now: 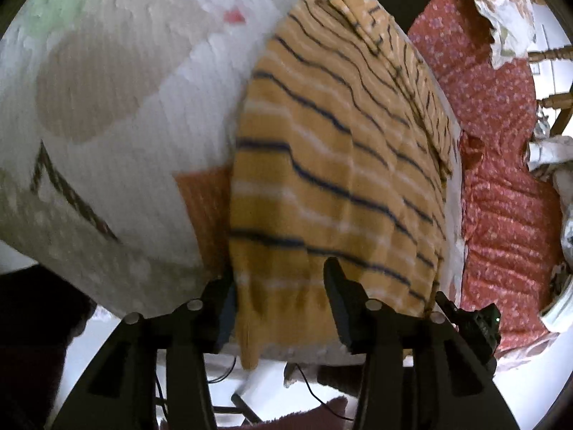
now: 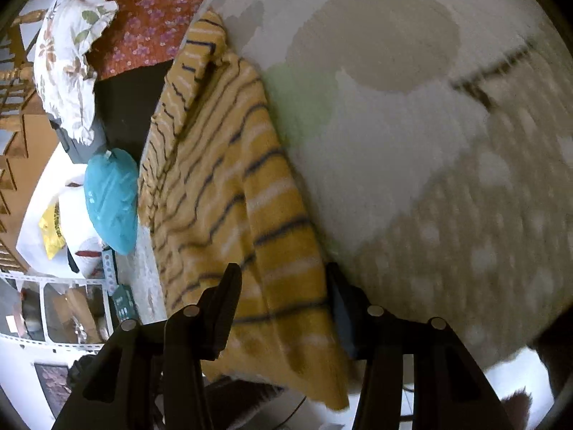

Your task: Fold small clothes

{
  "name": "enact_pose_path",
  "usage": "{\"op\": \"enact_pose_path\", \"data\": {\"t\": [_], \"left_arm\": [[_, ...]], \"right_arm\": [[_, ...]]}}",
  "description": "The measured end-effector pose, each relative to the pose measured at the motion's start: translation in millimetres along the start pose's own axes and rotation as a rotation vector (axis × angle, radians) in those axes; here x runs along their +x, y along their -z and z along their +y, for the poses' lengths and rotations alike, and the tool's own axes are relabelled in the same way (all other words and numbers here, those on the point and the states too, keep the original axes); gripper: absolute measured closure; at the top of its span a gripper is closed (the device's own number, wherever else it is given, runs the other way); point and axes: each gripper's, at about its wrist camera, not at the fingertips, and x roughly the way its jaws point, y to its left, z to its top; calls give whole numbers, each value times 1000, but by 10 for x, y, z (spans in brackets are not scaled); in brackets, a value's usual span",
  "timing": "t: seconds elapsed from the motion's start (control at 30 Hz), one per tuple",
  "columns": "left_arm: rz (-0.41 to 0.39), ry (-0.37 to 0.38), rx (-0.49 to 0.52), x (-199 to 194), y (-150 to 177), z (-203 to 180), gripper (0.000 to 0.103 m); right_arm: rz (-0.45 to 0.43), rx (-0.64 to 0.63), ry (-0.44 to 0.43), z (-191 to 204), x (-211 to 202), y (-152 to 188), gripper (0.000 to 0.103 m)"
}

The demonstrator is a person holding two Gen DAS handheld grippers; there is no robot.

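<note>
A mustard-yellow garment with navy and white stripes [image 1: 333, 165] lies flat on a white patterned cover [image 1: 118, 82], its near hem hanging over the edge. My left gripper [image 1: 279, 279] is open, its fingers on either side of the near hem. In the right wrist view the same garment [image 2: 229, 193] runs along the cover's left edge, and my right gripper [image 2: 283, 279] is open with its fingers either side of the hem there. The other gripper's tip [image 1: 465, 319] shows at the garment's right corner.
A red floral bedspread [image 1: 501, 179] lies beyond the cover, with a floral pillow [image 2: 68, 57], a teal bag [image 2: 112, 197] and wooden chair parts [image 2: 14, 82] to the side. Cables [image 1: 322, 394] run on the floor below the edge.
</note>
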Motion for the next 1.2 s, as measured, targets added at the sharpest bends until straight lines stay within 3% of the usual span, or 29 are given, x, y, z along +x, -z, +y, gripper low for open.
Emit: {"op": "enact_pose_path", "data": {"t": [0.1,0.2,0.23,0.27,0.3,0.33,0.37,0.6,0.83,1.0,1.2], "left_arm": [[38,15,16,102,100,-78,51],[42,-18,50,157,156,-172,50],[44,-32,60,168,158,-204,52],[49,-61,69,170,160,-230,60],[56,-89,73,177,153,-251,92],[73,-73,63,174,140,-256,94],[68,-52,38,132,134,-250,94],[-8,-2,41,-414,377,-241,95],[44,27,-32,-586,749,-12,95],[26,6,17,-759,960,-111,95],[-9,50,13,-878,653,-197,95]], "right_arm": [[13,-14,5,-11,-1,169,52],[33,-38,17,-1,26,325,52],[34,-53,29,20,44,374,52],[27,-80,52,58,57,425,52],[20,-119,84,114,69,463,61],[18,-158,116,168,84,484,89],[33,-208,150,232,114,505,95],[27,-255,71,349,-238,621,97],[117,-191,22,38,-574,958,97],[176,-147,-6,-148,-687,1194,97],[117,-261,-23,254,-747,984,97]]}}
